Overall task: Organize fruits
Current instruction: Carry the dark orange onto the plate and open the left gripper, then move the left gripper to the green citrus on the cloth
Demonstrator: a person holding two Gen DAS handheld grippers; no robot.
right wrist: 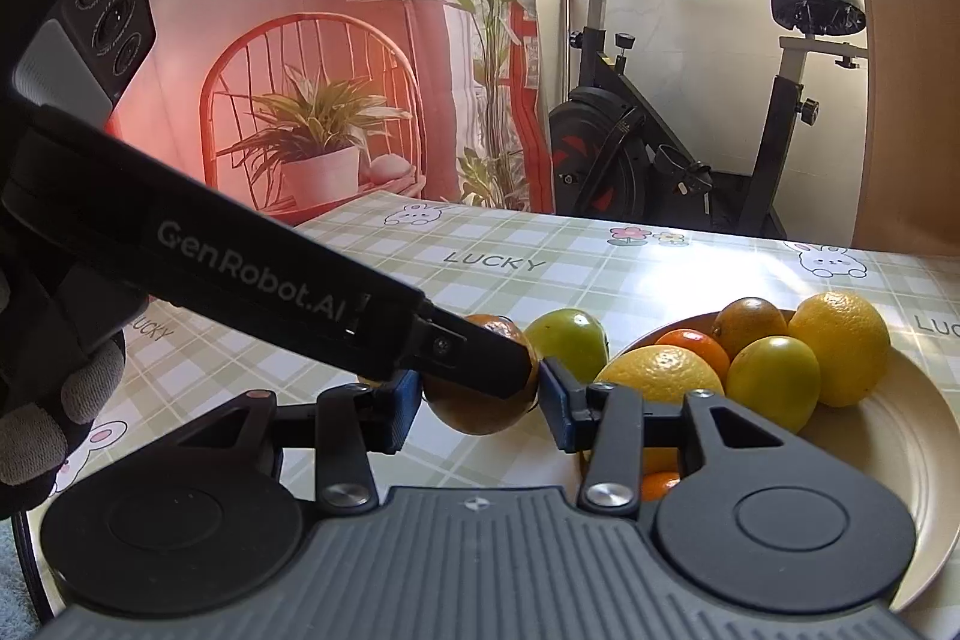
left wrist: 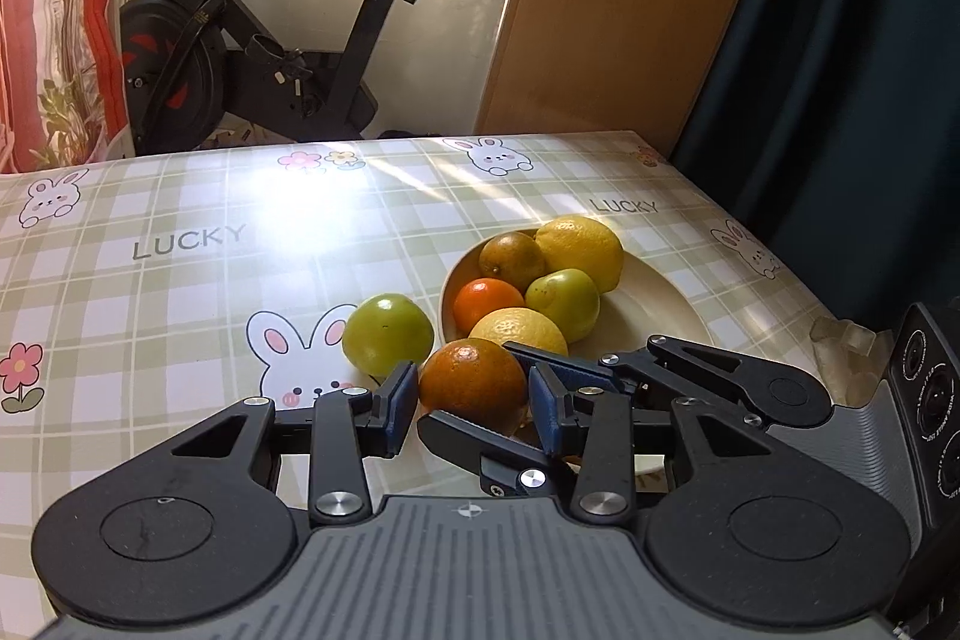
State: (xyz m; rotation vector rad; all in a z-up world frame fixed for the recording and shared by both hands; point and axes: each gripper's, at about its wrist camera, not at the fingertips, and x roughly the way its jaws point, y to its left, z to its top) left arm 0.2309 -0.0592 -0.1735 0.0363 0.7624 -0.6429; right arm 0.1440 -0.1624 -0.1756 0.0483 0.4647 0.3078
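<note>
An orange [left wrist: 471, 379] [right wrist: 480, 409] is caught between both grippers beside the cream plate's [left wrist: 660, 292] left rim. My left gripper [left wrist: 474, 403] is shut on it, blue pads pressing its left and right sides. My right gripper [right wrist: 480, 403] is shut on the same orange; in the left wrist view its black fingers [left wrist: 600, 370] cross above and below the fruit. The left gripper's finger [right wrist: 480, 358] lies across the orange's front in the right wrist view. A green fruit [left wrist: 387, 343] [right wrist: 570, 340] sits on the cloth just beyond. The plate [right wrist: 900, 400] holds several fruits.
In the plate lie a lemon [left wrist: 579, 250], a green fruit [left wrist: 564, 304], a tangerine [left wrist: 486, 304] and others. The checked tablecloth [left wrist: 180, 280] ends at a far edge, with an exercise bike [left wrist: 240, 58] behind. A gloved hand [right wrist: 60, 400] holds the left gripper.
</note>
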